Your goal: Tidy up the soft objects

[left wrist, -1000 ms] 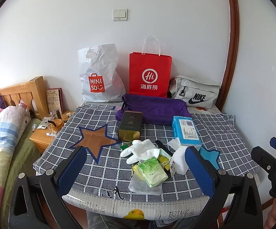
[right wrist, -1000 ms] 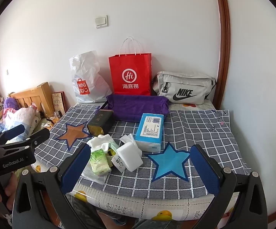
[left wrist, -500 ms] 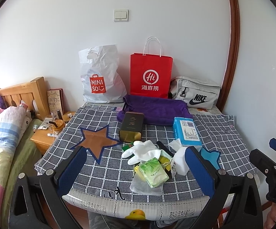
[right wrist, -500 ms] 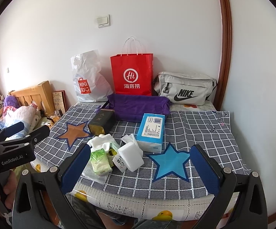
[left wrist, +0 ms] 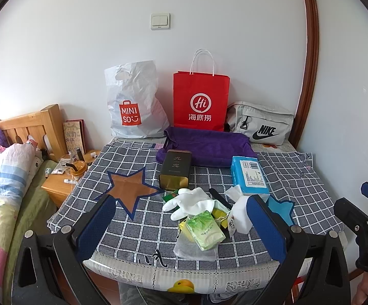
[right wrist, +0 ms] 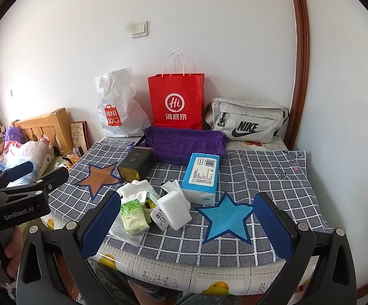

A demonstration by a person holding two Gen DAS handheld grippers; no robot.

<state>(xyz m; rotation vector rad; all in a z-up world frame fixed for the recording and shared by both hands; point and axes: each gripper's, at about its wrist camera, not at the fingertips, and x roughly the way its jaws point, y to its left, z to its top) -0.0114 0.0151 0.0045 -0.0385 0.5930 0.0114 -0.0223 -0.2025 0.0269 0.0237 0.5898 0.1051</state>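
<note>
A pile lies near the table's front edge: a white glove (left wrist: 190, 202) (right wrist: 135, 189), a green tissue pack (left wrist: 204, 230) (right wrist: 133, 216), a white sponge block (left wrist: 241, 214) (right wrist: 175, 209) and a clear plastic bag (left wrist: 189, 247). Behind them rest a blue tissue pack (left wrist: 249, 175) (right wrist: 201, 175), a dark tin box (left wrist: 175, 169) (right wrist: 135, 162) and a purple cloth bin (left wrist: 207, 146) (right wrist: 184, 143). My left gripper (left wrist: 181, 226) hangs open in front of the pile, holding nothing. My right gripper (right wrist: 186, 225) is open too, over the blue star patch (right wrist: 226, 217).
A checked cloth (left wrist: 133, 228) with a brown star (left wrist: 130, 189) covers the table. Against the wall stand a white Miniso bag (left wrist: 133, 109), a red paper bag (left wrist: 200, 100) and a grey Nike pouch (left wrist: 260, 124). A bed and wooden nightstand (left wrist: 59, 186) lie left.
Both grippers have drifted very slightly; the scene shifts a few pixels right in each view. Nothing on the table has moved, and both grippers stay open.
</note>
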